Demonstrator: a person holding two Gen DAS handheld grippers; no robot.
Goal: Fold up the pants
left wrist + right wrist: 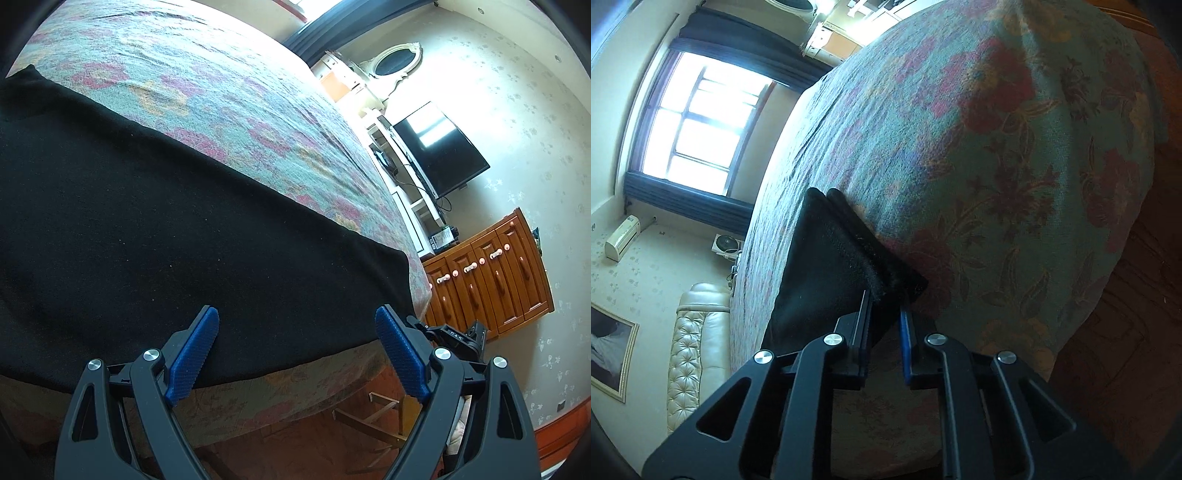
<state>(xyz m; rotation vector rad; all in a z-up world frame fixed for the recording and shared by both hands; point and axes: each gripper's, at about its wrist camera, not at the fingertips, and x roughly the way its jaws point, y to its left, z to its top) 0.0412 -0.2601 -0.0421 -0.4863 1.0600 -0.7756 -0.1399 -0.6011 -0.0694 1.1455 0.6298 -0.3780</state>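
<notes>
The black pants [147,221] lie flat across the near side of a floral bedspread [221,92], their lower edge running along the bed's rim. My left gripper [297,314] hovers just over that edge, jaws wide open, nothing between the blue pads [194,354]. In the right wrist view a folded corner of the pants [827,266] with its thick hem rests on the bedspread [979,147]. My right gripper [885,301] straddles that corner with a narrow gap. The cloth sits between the jaws, and I see no pad pinching it.
A wooden cabinet [487,273], a television [439,151] and a white shelf [391,162] stand past the bed's end. A metal frame [369,417] lies on the floor below. A cream sofa [694,350] and a window [698,122] are beyond the bed's far side; wooden floor [1137,295] at right.
</notes>
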